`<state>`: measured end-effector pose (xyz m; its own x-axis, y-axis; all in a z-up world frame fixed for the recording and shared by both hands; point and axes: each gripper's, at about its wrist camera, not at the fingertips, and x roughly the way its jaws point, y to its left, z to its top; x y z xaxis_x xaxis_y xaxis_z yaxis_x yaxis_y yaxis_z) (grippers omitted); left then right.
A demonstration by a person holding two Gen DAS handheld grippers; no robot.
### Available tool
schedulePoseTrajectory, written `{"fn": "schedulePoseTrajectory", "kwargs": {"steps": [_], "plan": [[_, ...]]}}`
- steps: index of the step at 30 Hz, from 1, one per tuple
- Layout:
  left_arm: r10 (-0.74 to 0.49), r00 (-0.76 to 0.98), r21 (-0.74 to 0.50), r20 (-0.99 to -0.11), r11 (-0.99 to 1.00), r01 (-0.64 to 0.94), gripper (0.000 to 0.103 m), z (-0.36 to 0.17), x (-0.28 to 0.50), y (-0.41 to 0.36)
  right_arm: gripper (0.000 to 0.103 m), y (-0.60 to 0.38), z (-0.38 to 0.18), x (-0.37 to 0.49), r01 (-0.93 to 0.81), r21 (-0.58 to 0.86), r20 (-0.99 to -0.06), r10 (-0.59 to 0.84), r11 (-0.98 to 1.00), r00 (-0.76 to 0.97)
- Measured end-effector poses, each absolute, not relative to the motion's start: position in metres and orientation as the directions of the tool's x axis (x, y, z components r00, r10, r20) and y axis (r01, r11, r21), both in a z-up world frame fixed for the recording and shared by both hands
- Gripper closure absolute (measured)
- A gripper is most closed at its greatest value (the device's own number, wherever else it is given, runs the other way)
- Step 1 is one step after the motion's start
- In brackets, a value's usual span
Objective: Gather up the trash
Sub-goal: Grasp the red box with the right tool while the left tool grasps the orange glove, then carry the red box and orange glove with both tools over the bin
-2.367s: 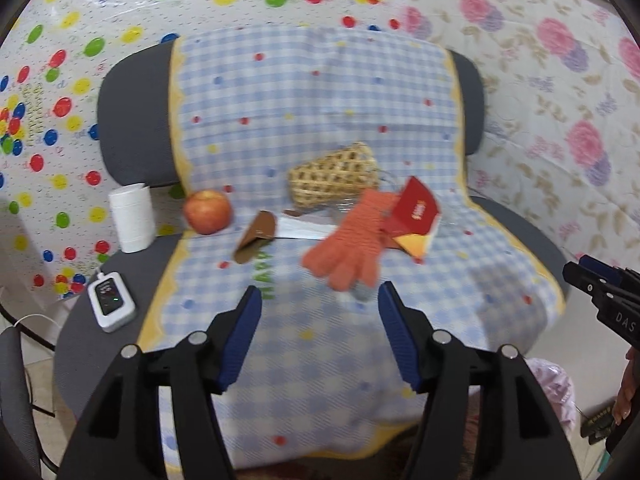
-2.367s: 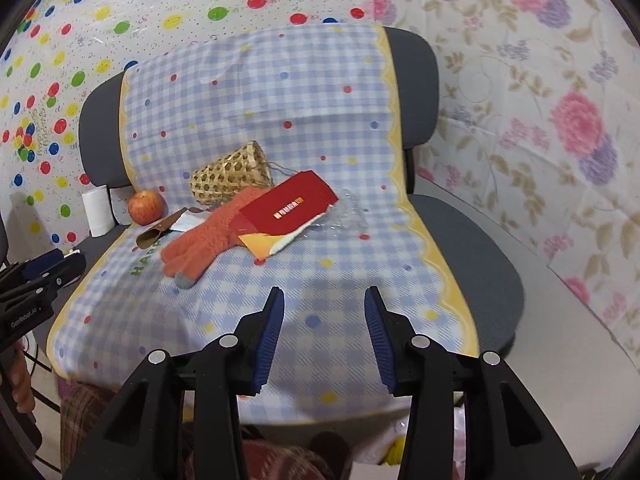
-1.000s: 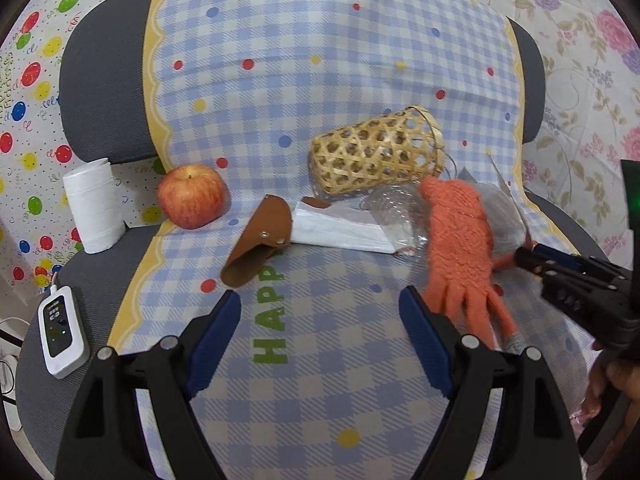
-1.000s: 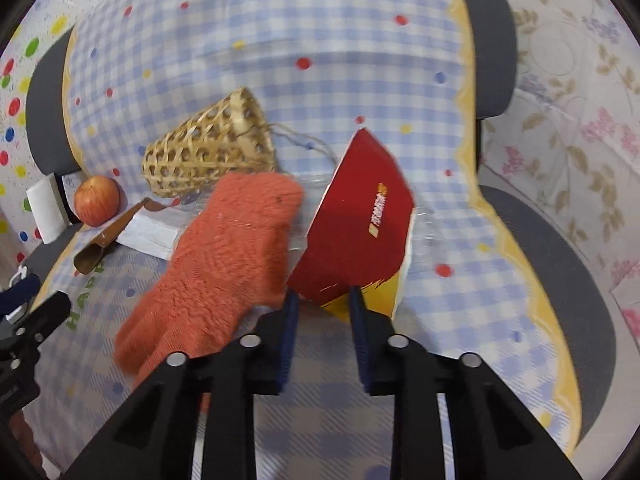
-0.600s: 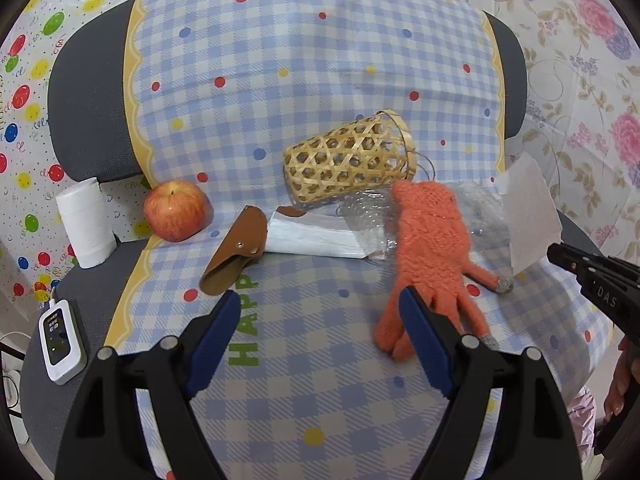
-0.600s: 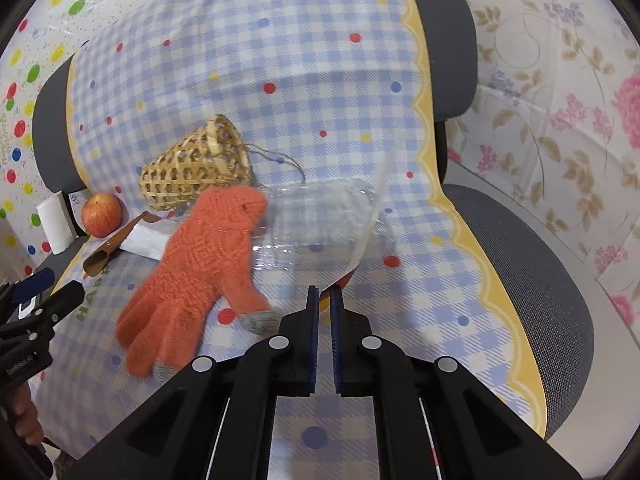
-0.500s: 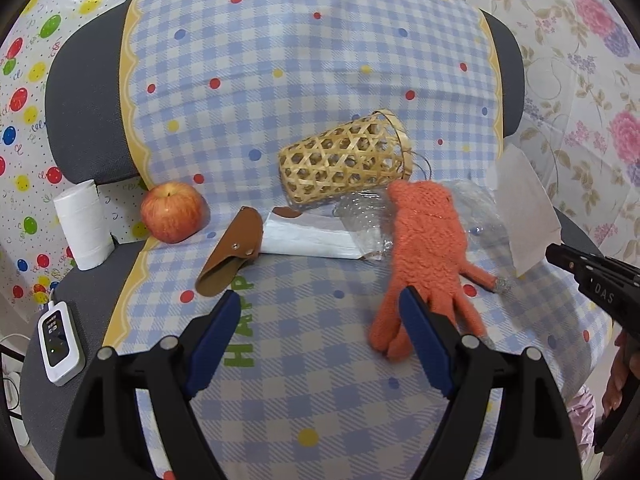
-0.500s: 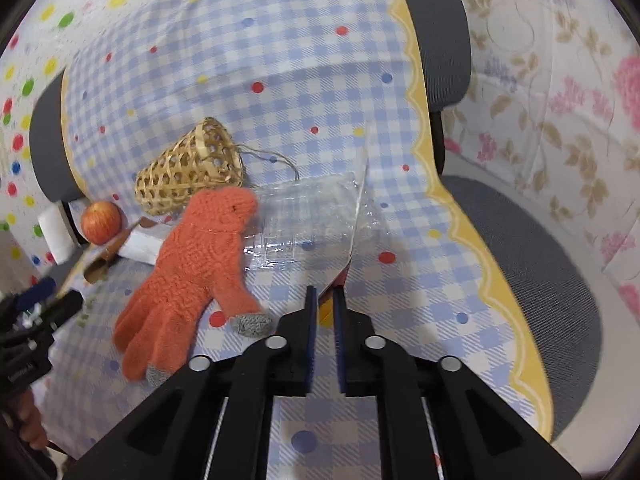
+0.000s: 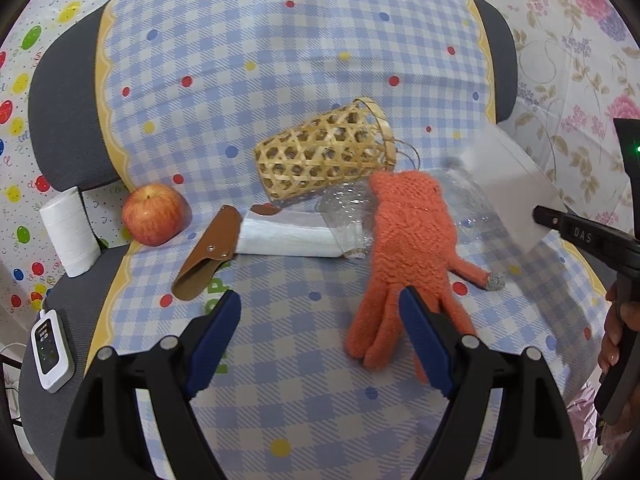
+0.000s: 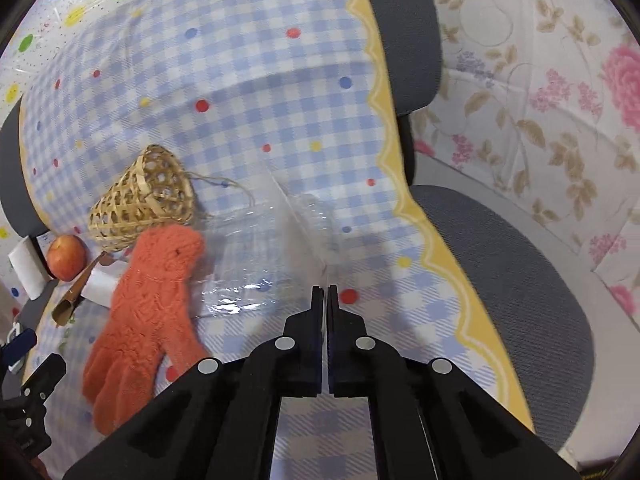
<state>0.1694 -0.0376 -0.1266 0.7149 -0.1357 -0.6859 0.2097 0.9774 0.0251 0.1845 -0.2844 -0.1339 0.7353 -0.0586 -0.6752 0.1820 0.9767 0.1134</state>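
White capital letters "DAS" are printed on the side of the black right gripper point(image 9: 576, 234), seen at the right edge of the left wrist view. Green capital letters on the blue-and-white checked cloth point(image 9: 304, 364) are mostly hidden behind the left gripper's blue-padded fingers point(image 9: 216, 330); only part of a "P" shows. Nothing else is readable.

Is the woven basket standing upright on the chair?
No, the woven basket lies on its side on the checked cloth, its open rim facing right.

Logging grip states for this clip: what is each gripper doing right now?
Left gripper: open, holding nothing.
Right gripper: shut on the card, lifted off the cloth.
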Motion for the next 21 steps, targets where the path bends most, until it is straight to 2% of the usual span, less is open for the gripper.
{"fn": "schedulePoseTrajectory", "kwargs": {"steps": [10,12,16,17,18,19,20,21], "plan": [[-0.191,0.624,-0.006,-0.758,0.958,0.286,0.024,-0.147,0.193,-0.078,0.102,-0.291,-0.113,0.113,0.141,0.125,-0.645,-0.027,0.982,0.763],[-0.189,0.612,-0.01,-0.768,0.959,0.283,0.027,-0.151,0.198,-0.084,0.102,-0.291,-0.111,0.102,0.133,0.122,-0.642,-0.024,0.984,0.766],[-0.203,0.563,-0.026,-0.801,0.952,0.306,0.043,-0.161,0.208,-0.096,0.102,-0.29,-0.11,0.087,0.122,0.129,-0.644,-0.01,0.984,0.765],[-0.232,0.549,-0.061,-0.803,0.949,0.311,0.054,-0.161,0.21,-0.096,0.102,-0.29,-0.11,0.085,0.12,0.132,-0.645,-0.007,0.984,0.764],[-0.248,0.544,-0.079,-0.802,0.946,0.315,0.058,-0.161,0.209,-0.095,0.102,-0.291,-0.111,0.083,0.117,0.137,-0.646,-0.001,0.984,0.763],[-0.247,0.554,-0.073,-0.795,0.946,0.316,0.079,-0.159,0.207,-0.095,0.102,-0.291,-0.111,0.08,0.116,0.14,-0.647,0.003,0.983,0.762],[-0.244,0.571,-0.057,-0.784,0.944,0.325,0.089,-0.156,0.203,-0.096,0.102,-0.29,-0.111,0.078,0.115,0.144,-0.647,0.006,0.983,0.762],[-0.253,0.581,-0.059,-0.773,0.942,0.331,0.089,-0.152,0.199,-0.096,0.102,-0.291,-0.111,0.077,0.114,0.146,-0.646,0.008,0.983,0.763]]}}
